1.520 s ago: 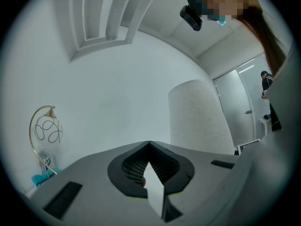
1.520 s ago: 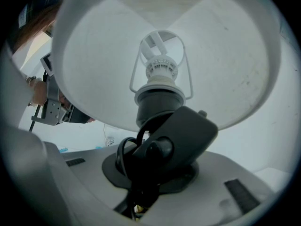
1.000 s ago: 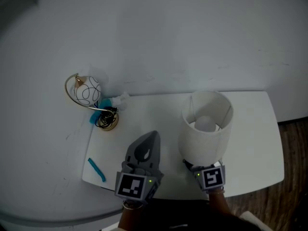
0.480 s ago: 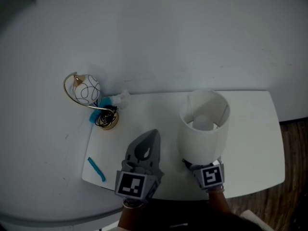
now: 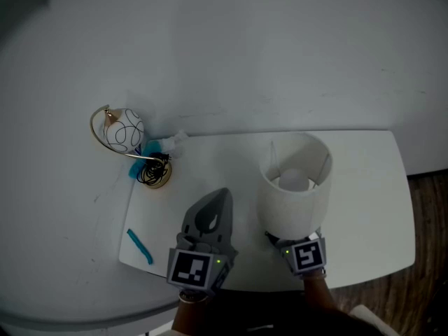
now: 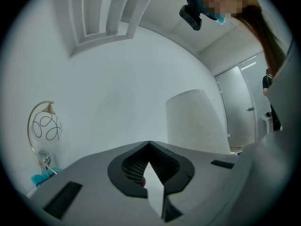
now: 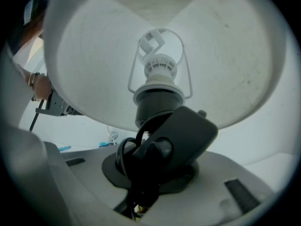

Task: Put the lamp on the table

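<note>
A lamp with a white drum shade (image 5: 294, 196) stands upright over the right half of the white table (image 5: 371, 187). My right gripper (image 5: 285, 241) is at its foot, mostly hidden under the shade, and only the marker cube shows. In the right gripper view the jaws (image 7: 149, 173) are shut on the lamp's dark base and coiled black cord (image 7: 164, 142), with the shade (image 7: 225, 55) and bulb socket above. Whether the base touches the table I cannot tell. My left gripper (image 5: 221, 196) lies over the table's front middle, shut and empty (image 6: 149, 144); the shade (image 6: 195, 121) is to its right.
A small lamp with a gold hoop and a patterned white globe (image 5: 124, 133) stands at the table's far left corner, with a black cord coil (image 5: 154, 171) and blue bits (image 5: 145, 152) beside it. A blue stick (image 5: 140, 246) lies near the front left edge. Wooden floor (image 5: 427, 257) shows at right.
The lamp and my right gripper have edged slightly to the left. My left gripper has stayed where it was.
</note>
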Demonstrator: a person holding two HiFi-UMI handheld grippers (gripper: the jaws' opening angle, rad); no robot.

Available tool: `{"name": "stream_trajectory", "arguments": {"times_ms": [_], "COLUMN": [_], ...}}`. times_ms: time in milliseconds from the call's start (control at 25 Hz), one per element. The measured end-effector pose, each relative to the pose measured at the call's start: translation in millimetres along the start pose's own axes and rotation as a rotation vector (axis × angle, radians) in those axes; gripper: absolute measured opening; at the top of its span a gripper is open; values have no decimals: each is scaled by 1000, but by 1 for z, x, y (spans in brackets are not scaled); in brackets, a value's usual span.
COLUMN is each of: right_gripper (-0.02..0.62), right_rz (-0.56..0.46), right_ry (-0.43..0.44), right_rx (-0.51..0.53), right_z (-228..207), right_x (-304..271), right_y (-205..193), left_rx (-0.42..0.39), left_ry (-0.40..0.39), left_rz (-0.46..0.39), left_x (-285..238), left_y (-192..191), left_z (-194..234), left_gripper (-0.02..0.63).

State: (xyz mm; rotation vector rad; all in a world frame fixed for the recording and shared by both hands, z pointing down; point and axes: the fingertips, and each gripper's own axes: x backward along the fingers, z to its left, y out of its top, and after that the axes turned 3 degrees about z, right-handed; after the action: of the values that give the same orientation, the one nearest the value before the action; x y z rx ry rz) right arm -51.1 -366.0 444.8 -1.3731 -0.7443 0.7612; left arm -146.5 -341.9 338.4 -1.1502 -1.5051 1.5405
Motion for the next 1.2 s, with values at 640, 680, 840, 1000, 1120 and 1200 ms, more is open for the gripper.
{"name": "stream_trajectory", "arguments": {"times_ms": [640, 680, 840, 1000, 1120, 1200], "right_gripper": [92, 92, 97, 101, 106, 110], "right_rz": [-38, -40, -45, -42, -53, -56], "right_ry": [-11, -14, -17, -22, -32, -36], "right_rx": [7, 5, 7, 10, 8, 9], "right_z": [1, 0, 0, 1, 0, 1], "right_x": [9, 10, 12, 14, 15, 17], "right_y": [-2, -2, -3, -5, -4, -4], "left_rx": [-4, -4, -7, -4, -4, -3], "left_ry": [-17, -18, -24, -26, -28, -27], "left_rz": [-7, -7, -10, -11, -9, -10], "left_x": [2, 2, 2, 2, 3, 4], "left_y": [1, 1, 3, 3, 3, 3], "left_z": [-4, -4, -6, -7, -8, -8], "left_gripper": [-2, -2, -2, -2, -2, -2]}}
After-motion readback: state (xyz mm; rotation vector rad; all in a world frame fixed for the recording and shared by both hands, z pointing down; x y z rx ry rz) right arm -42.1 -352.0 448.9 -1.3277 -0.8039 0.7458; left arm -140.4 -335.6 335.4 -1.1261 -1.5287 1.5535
